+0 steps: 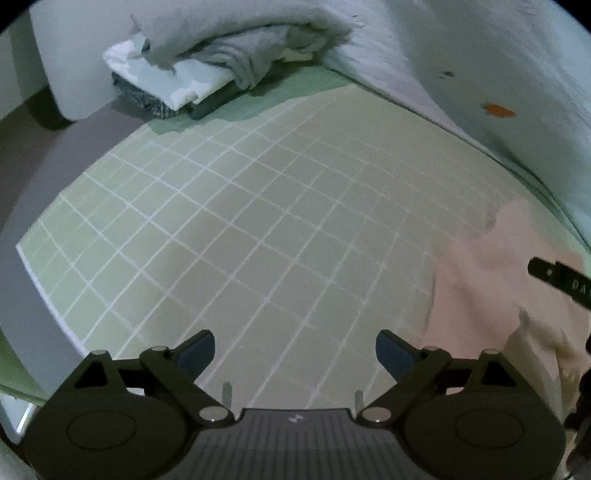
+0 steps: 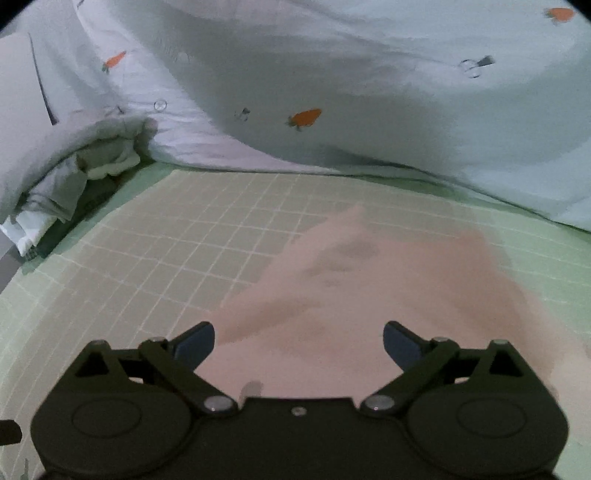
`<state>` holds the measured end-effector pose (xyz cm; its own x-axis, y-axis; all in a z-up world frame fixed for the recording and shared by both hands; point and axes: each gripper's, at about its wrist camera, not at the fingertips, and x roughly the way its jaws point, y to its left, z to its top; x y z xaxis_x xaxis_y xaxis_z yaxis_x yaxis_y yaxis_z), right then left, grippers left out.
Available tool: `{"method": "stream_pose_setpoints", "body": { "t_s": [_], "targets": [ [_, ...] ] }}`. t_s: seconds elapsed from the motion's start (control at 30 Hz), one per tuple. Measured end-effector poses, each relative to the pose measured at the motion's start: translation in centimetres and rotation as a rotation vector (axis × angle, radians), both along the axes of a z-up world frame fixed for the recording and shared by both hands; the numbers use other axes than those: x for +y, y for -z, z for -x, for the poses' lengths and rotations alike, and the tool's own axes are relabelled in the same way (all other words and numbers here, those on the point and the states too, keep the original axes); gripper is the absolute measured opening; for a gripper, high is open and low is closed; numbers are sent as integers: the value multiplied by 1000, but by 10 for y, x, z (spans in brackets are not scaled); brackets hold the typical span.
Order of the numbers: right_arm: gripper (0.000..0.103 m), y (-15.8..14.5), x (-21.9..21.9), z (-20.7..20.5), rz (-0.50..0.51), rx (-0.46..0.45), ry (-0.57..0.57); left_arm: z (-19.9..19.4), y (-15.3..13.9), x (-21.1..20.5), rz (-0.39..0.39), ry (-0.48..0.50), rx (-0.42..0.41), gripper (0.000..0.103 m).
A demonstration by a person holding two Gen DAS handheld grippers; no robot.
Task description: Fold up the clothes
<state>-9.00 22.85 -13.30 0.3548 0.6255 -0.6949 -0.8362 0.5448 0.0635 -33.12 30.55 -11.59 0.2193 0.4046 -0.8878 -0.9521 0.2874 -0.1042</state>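
Note:
A pale pink garment (image 2: 362, 288) lies spread on the green grid mat (image 2: 177, 251), blurred in the right wrist view. My right gripper (image 2: 298, 341) hovers open just above its near part, with nothing between the fingers. In the left wrist view the same pink garment (image 1: 491, 288) shows at the right edge, and my left gripper (image 1: 295, 350) is open over bare grid mat (image 1: 229, 229) to the garment's left. A dark piece of the other tool (image 1: 557, 278) juts in from the right over the pink cloth.
A stack of folded clothes (image 1: 177, 85), white on dark, sits at the mat's far left corner, partly under a grey blanket (image 1: 236, 33). A pale quilt printed with carrots (image 2: 332, 85) bulges along the far side of the mat. The mat's left edge (image 1: 26, 258) drops off.

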Motion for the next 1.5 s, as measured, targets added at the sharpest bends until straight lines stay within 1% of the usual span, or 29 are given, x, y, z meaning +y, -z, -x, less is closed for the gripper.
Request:
{"method": "stream_pose_setpoints", "body": {
  "t_s": [0.1,0.17,0.23,0.3,0.4,0.47,0.5,0.53,0.57,0.6,0.63,0.67,0.7,0.73,0.77,0.83,0.93,1.03,1.07,1.13,1.2,1.27,1.33,1.4,1.47,1.5],
  "targets": [
    [99,12,27,-16,23,46,-2,-23,11,28,36,-58,-2,94],
    [95,20,47,-29,40,79,1,-36,15,46,46,-83,10,94],
    [86,30,68,-39,55,124,-2,-48,18,62,44,-97,30,94],
    [84,39,85,-45,71,155,6,-56,19,72,29,-89,57,94],
    [84,52,99,-46,125,135,58,-64,25,78,36,-66,85,94],
    [85,56,99,-45,134,109,67,-69,29,82,41,-50,104,94],
    [80,57,96,-43,135,92,62,-71,31,85,43,-42,113,94],
    [71,56,93,-42,134,76,60,-73,33,85,46,-32,115,94],
    [65,56,90,-41,132,59,57,-75,34,84,48,-22,113,94],
    [48,54,85,-43,119,59,57,-77,33,81,47,-11,109,94],
    [33,51,76,-45,94,73,59,-78,32,78,42,1,103,94],
    [27,47,68,-48,69,88,62,-79,29,75,35,12,98,94],
    [17,44,59,-51,44,102,64,-78,25,71,24,23,92,94],
    [15,38,48,-54,9,120,61,-78,20,67,11,36,86,94],
    [14,28,34,-55,-36,136,53,-77,16,64,-1,48,79,94],
    [13,4,-1,-53,-135,130,38,-77,9,54,-26,75,70,94],
    [13,-22,-62,-46,-236,122,69,-76,2,40,-51,106,63,94],
    [13,-28,-125,-45,-266,135,187,-76,-1,26,-56,132,54,94],
    [13,-25,-144,-45,-257,136,233,-77,-2,21,-56,140,52,94],
    [14,-9,-173,-46,-181,134,333,-79,-2,10,-58,162,47,94],
    [16,13,-195,-50,-99,180,414,-82,-1,2,-58,187,43,94],
    [24,31,-211,-52,-42,220,472,-87,0,-8,-58,213,39,94],
    [40,36,-216,-52,-17,221,489,-93,0,-17,-57,244,36,94],
    [49,39,-219,-52,-1,218,502,-99,0,-25,-56,276,32,94],
    [51,40,-219,-57,-1,233,504,-107,-1,-31,-53,317,19,94],
    [54,40,-219,-60,2,238,502,-111,-1,-33,-51,339,12,94]
  ]
}}
